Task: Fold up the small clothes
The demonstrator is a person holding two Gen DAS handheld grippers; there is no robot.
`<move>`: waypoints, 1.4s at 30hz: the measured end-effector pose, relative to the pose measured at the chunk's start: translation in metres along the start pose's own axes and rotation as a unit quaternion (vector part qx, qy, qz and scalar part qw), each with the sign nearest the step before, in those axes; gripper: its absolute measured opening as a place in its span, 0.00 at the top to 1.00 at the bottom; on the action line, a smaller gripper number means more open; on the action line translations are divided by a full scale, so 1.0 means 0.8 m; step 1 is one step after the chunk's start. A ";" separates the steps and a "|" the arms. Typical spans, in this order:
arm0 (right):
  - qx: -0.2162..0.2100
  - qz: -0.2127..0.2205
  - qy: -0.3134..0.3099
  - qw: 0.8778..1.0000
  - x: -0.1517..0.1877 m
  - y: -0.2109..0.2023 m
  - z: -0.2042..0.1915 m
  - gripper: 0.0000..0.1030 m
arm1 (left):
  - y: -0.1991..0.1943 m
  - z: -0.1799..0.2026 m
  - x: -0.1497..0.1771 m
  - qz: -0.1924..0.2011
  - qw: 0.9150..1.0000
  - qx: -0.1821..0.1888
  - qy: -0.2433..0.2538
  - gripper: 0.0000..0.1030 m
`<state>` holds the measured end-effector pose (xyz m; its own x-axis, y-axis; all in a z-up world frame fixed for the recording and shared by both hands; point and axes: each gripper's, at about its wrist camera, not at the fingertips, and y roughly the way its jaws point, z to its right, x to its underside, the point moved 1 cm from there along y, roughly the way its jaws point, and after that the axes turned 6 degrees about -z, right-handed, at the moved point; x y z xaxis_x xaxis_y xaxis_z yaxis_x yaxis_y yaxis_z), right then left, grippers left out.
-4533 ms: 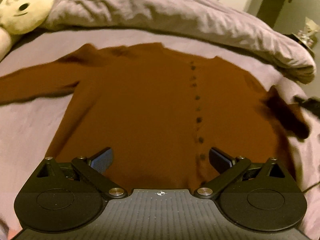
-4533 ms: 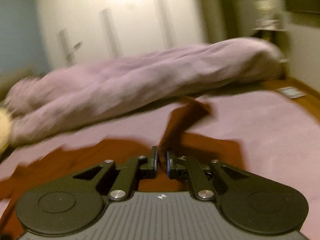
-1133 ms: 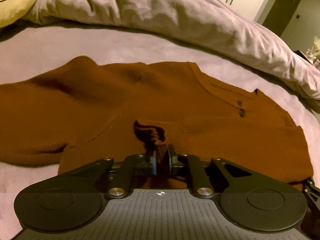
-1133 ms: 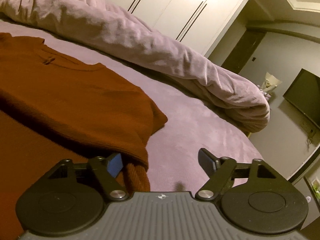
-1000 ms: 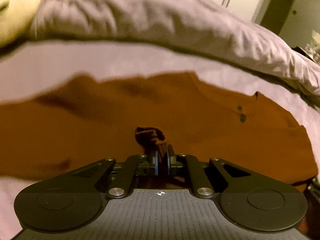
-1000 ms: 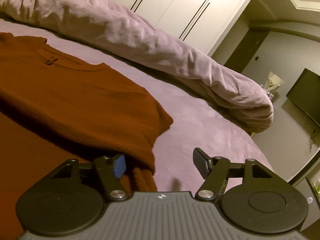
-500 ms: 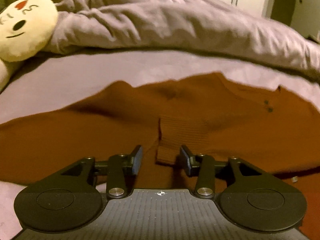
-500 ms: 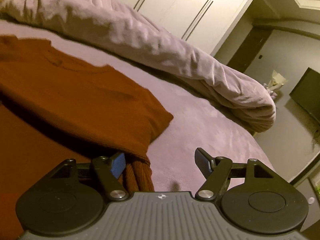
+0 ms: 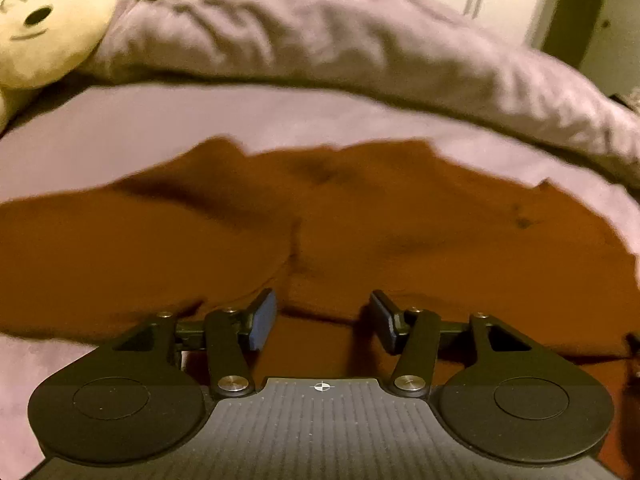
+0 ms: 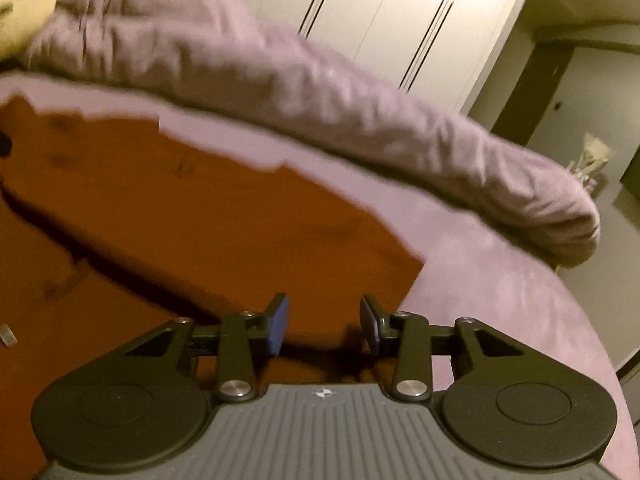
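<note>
left gripper (image 9: 323, 322) stands over the rust-brown cardigan (image 9: 400, 240); its jaws have just been opening and now stand apart, pinching nothing, knit lying below the gap. right gripper (image 10: 323, 322) sits at the cardigan's folded edge; its jaws have just been closing but remain parted, pads clear of cloth. the cardigan lies on the lilac bed sheet (image 10: 500, 280), before the bunched duvet (image 9: 360, 48).

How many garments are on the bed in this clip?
1: a brown cardigan lying partly folded on the purple bed sheet, in front of the bunched duvet. More could be hidden under the duvet.
</note>
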<state>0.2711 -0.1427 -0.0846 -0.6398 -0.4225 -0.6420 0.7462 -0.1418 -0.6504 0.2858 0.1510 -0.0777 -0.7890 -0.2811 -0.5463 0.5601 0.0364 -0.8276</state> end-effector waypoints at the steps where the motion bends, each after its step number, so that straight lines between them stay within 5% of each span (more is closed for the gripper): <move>1: 0.005 0.005 -0.006 1.000 0.004 0.000 -0.001 0.66 | -0.001 -0.009 0.002 0.005 1.000 0.005 -0.013 0.45; 5: 0.020 0.000 -0.007 1.000 0.009 -0.017 0.009 0.66 | -0.022 -0.052 0.010 0.021 0.996 0.060 -0.069 0.31; 6: 0.019 -0.001 0.003 1.000 0.011 -0.022 0.014 0.65 | -0.030 -0.066 0.013 0.027 0.993 0.071 -0.085 0.20; 8: 0.008 -0.010 0.028 1.000 0.019 -0.033 0.022 0.64 | -0.045 -0.091 0.019 0.045 0.991 0.048 -0.120 0.06; 11: -0.014 -0.011 0.066 0.998 0.034 -0.053 0.029 0.51 | -0.067 -0.151 0.037 0.085 0.976 0.055 -0.195 0.06; 18: -0.069 -0.006 0.108 0.992 0.051 -0.086 0.017 0.45 | -0.085 -0.295 0.085 0.123 0.900 0.071 -0.412 0.16; 25: -0.071 -0.006 0.099 0.992 0.042 -0.095 0.001 0.43 | -0.084 -0.362 0.100 0.145 0.858 0.093 -0.483 0.23; 34: -0.075 -0.005 0.104 0.992 0.039 -0.099 -0.001 0.43 | -0.061 -0.434 0.105 0.198 0.774 0.144 -0.584 0.41; 36: -0.070 -0.010 0.103 0.992 0.040 -0.098 -0.001 0.43 | -0.056 -0.444 0.102 0.193 0.767 0.143 -0.595 0.60; 42: -0.076 -0.013 0.109 0.991 0.043 -0.096 0.000 0.43 | -0.062 -0.449 0.096 0.187 0.780 0.133 -0.582 0.86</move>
<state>0.1919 -0.1463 -0.0567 -0.6948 -0.2140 -0.6866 0.7037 -0.0055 -0.7105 0.1070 0.4718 -0.1246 0.1181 -0.9847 -0.1283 0.8513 0.1669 -0.4974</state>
